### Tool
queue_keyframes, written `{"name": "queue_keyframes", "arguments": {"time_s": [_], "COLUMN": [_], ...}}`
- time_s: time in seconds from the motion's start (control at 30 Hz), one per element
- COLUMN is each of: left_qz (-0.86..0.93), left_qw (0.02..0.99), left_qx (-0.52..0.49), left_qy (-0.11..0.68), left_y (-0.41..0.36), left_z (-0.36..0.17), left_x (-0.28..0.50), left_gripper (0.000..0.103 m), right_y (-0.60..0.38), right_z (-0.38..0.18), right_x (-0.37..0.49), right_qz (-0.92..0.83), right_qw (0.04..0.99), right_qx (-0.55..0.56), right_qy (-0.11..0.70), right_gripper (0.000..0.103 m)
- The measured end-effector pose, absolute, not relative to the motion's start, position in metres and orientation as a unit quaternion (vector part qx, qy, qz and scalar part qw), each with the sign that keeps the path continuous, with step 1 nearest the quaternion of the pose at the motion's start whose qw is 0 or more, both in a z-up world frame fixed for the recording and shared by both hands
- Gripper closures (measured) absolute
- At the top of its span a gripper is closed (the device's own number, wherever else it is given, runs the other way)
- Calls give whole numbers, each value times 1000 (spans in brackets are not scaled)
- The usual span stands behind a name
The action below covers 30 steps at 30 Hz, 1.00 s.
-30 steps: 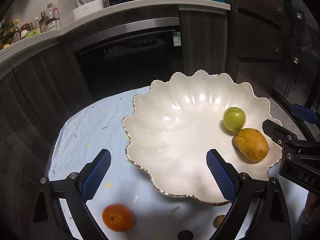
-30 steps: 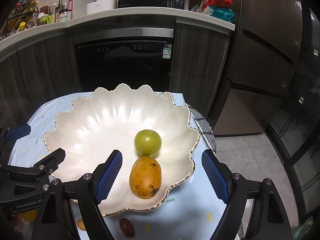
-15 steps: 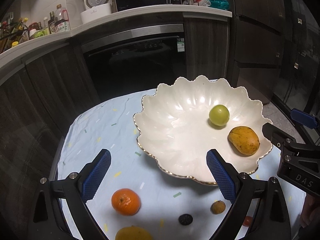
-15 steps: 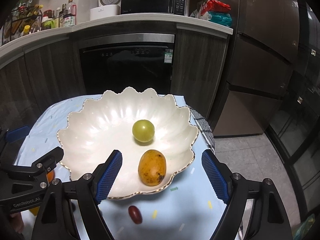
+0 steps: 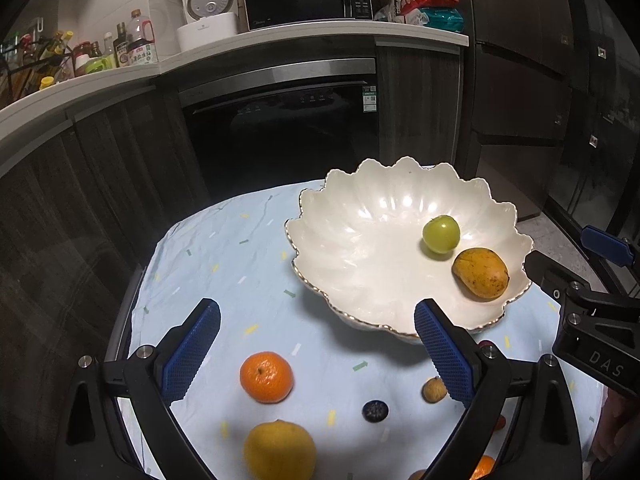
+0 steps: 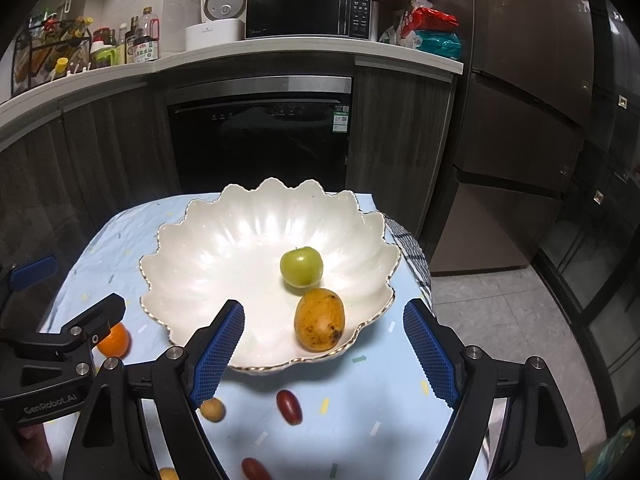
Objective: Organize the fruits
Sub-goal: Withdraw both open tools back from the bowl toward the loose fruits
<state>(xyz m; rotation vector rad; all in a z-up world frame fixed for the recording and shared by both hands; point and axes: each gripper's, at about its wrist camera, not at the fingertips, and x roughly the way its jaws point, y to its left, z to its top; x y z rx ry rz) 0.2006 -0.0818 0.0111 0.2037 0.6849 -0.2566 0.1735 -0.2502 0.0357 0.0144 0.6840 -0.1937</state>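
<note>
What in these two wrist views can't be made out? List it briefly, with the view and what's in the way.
- Fruit at the bottom edge, left wrist view: orange, cut off by the frame and the left gripper arm; kind unclear.
- Small tan fruit, right wrist view: partly behind the right gripper finger.
- Bottle labels on the counter, right wrist view: too small to read.
- Red fruit, right wrist view: cut off by the bottom edge.

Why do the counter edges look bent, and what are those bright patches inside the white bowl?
Left wrist view: the wide lens bows the counter, corners go black, lamp glare streaks the bowl. Right wrist view: same bending, glare on the bowl, fruit at the bottom edge slightly soft.
</note>
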Motion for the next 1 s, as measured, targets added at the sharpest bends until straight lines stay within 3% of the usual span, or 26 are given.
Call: {"name": "queue_keyframes", "arguments": {"time_s": [1.0], "left_qz": [-125], "left_qw": [933], "left_qx": [93], "left_qy": [323], "left_y": [-57], "left_z": [18], "left_x": [152], "left_gripper": [4], "right_y": [-230], "right_z": [38], "right_x": [134], "right_qz": [-86], "right_qw": [940], "right_qx": [11], "right_qy": [330], "right_gripper": [20]}}
